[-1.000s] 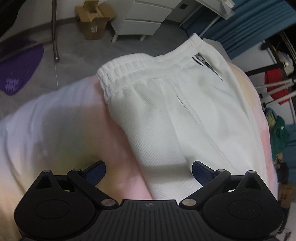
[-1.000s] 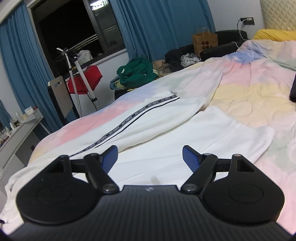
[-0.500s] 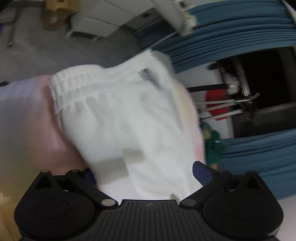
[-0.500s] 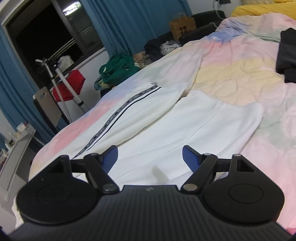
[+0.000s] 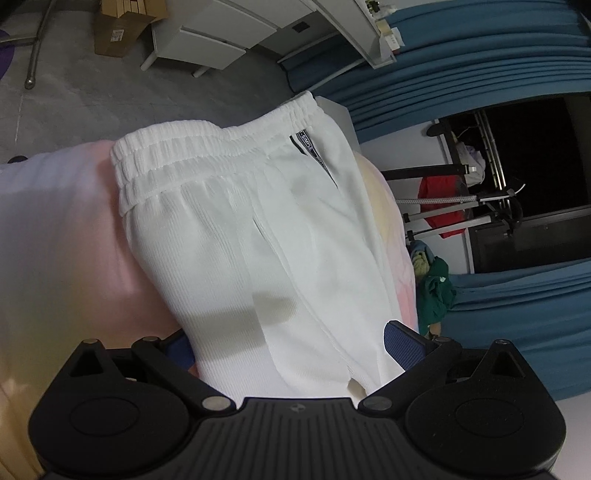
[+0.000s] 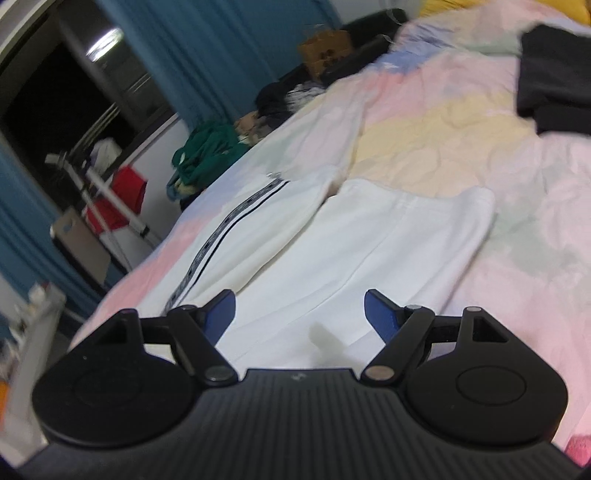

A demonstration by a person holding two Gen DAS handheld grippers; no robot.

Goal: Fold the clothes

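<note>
White track pants (image 5: pixel 258 236) lie flat on a pastel quilted bed, elastic waistband (image 5: pixel 207 147) at the bed's edge. My left gripper (image 5: pixel 288 343) is open, its blue fingers straddling the seat of the pants, the left one partly under the fabric edge. In the right wrist view the two pant legs (image 6: pixel 362 251) stretch away, one with a black patterned side stripe (image 6: pixel 221 232). My right gripper (image 6: pixel 299 314) is open and empty, low over the nearer leg.
A folded black garment (image 6: pixel 554 92) lies on the bed (image 6: pixel 443 133) at the far right. Beyond the bed are white drawers (image 5: pixel 199 48), a cardboard box (image 5: pixel 118 29), blue curtains, a drying rack with red cloth (image 6: pixel 122 195) and a green clothes pile (image 6: pixel 207 151).
The left gripper swung right and then settled over the pants' seat. The right gripper moved forward and lower along the legs and tilted, bringing the black garment into view.
</note>
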